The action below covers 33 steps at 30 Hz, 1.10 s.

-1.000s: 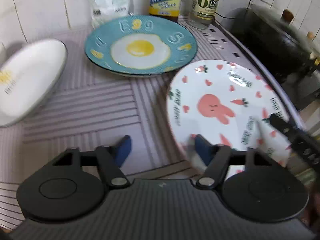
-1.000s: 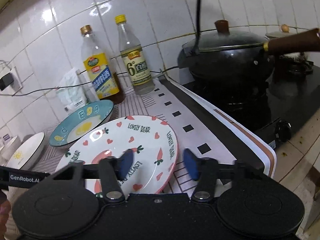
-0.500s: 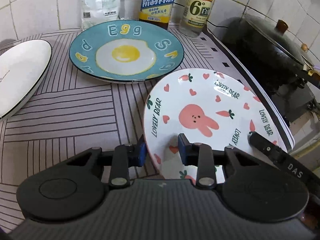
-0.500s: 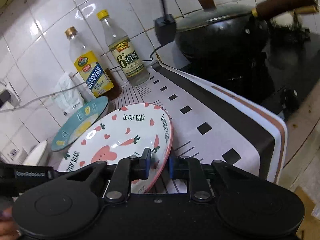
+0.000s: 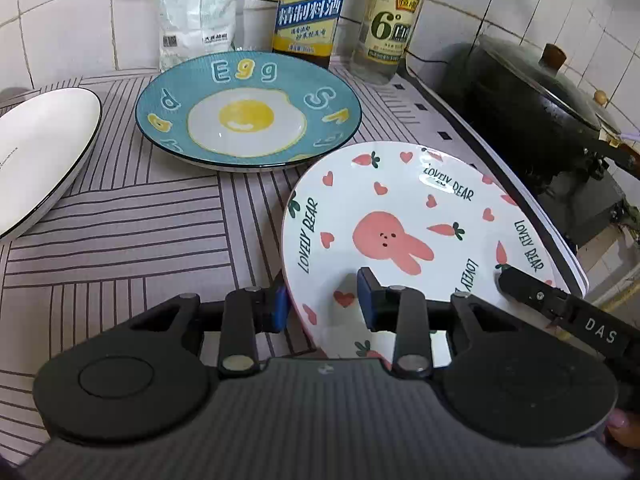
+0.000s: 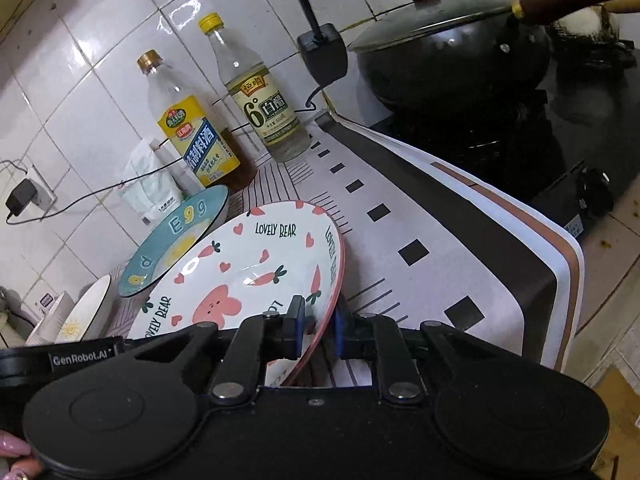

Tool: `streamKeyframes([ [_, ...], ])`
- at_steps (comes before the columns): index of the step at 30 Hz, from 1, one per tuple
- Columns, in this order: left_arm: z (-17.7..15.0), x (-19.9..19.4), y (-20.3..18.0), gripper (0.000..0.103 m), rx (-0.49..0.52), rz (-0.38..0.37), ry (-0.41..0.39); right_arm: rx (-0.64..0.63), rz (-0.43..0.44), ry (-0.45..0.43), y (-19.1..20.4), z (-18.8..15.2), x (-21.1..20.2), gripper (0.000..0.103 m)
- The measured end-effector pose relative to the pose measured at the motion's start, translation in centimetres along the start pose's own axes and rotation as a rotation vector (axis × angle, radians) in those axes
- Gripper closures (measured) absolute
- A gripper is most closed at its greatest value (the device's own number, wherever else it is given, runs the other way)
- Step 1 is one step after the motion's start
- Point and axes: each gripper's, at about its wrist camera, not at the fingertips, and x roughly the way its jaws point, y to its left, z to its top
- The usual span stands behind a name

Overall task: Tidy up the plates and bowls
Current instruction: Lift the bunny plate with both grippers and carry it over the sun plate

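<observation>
a: where's the bunny plate (image 5: pixel 416 216) sitting?

b: near the right edge of the worktop (image 5: pixel 132 220), just short of the stove side, its far rim just beside the blue egg plate (image 5: pixel 248 110); i can't tell if they touch. it looks tipped, near side raised off the striped mat.

a: and the tongs?

b: both are on it. the left gripper (image 5: pixel 322 300) has its blue pads either side of the near-left rim, one under, one on the face, pinching the bunny plate. the right gripper (image 6: pixel 318 330) is pressed together on the near-right rim the same way.

a: how will it handle?

b: my guess is glazed ceramic: stiff, fairly heavy for its thinness, slick, and it would chip or shatter if dropped or knocked on the wok (image 6: pixel 452 56) side. the rim is the only real place to grip, and two holds well apart on it keep it from swinging.

a: risk?

b: the glaze sliding out of the pads if it tilts further. i'd keep it level and low over the mat, clear of the bottles (image 5: pixel 308 8) at the back edge. the white plate (image 5: pixel 40 152) lies at the left edge.
</observation>
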Motion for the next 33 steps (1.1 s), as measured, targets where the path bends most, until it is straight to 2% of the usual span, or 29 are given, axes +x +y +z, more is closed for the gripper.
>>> streamKeyframes([
  [7, 0.8, -0.5, 0.7, 0.073, 0.015, -0.011, 0.079, -0.023, -0.020, 0.012, 0.7, 0.2, 0.1, 0.084],
  [14, 0.5, -2.4, 1.3, 0.073, 0.049, 0.009, 0.073, -0.051, 0.006, 0.042, 1.6, -0.2, -0.3, 0.083],
  [22, -0.2, -5.8, 3.8, 0.073, 0.013, 0.003, 0.100, -0.096, 0.048, 0.054, 4.5, -0.6, -1.7, 0.083],
  [28, -0.8, -8.8, 5.1, 0.073, 0.033, 0.063, 0.073, -0.098, 0.089, 0.086, 6.6, -1.6, -1.9, 0.083],
  [33, -1.2, -12.2, 6.6, 0.073, 0.040, 0.111, 0.009, -0.096, 0.156, 0.092, 8.6, -2.1, -2.3, 0.082],
])
